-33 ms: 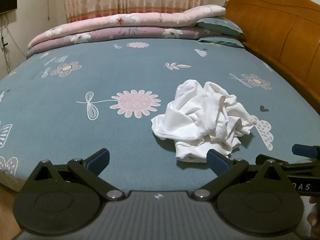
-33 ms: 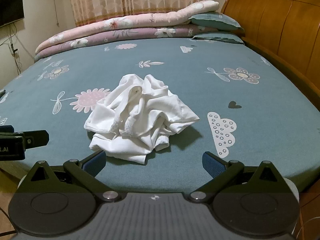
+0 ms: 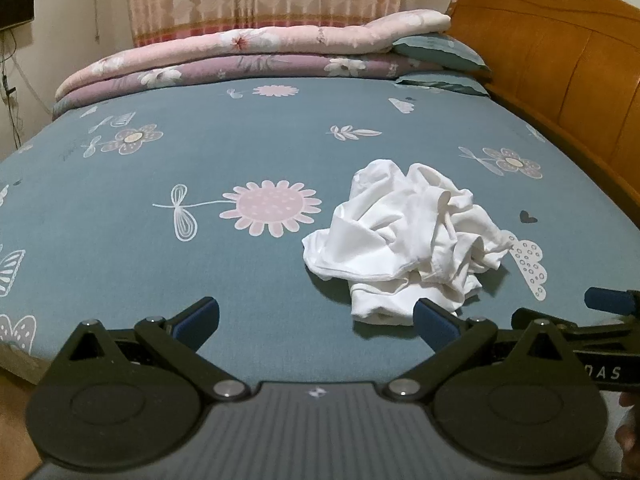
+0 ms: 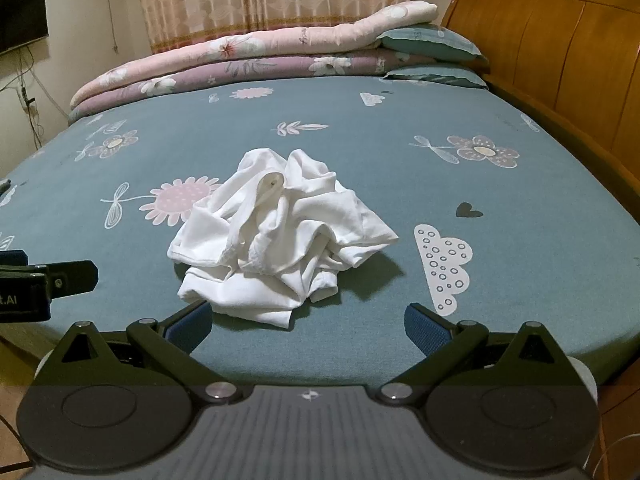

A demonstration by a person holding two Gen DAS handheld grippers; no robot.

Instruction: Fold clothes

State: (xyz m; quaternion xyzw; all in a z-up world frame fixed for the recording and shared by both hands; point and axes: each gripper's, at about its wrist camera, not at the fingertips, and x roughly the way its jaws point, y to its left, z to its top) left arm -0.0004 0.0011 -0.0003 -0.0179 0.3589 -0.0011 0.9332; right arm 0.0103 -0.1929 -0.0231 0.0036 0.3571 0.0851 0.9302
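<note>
While both the left gripper [image 3: 316, 322] and right gripper [image 4: 308, 322] gape empty, the crumpled white garment [image 4: 280, 240] near the bed [image 4: 400, 152]'s front edge risks a multi-layer pinch.

The bed [image 4: 400, 168] lies mostly bare, its blue sheet open toward the left edge and the middle. The one obstacle near the front edge is a crumpled white garment [image 4: 280, 236], sitting just ahead of the right gripper [image 4: 308, 326], whose jaws are spread wide. The left gripper [image 3: 316, 320], also spread, faces clear sheet. Folded quilts [image 4: 248, 60] and pillows [image 4: 432, 44] block the far edge; a wooden headboard [image 4: 560, 60] walls the right side.
</note>
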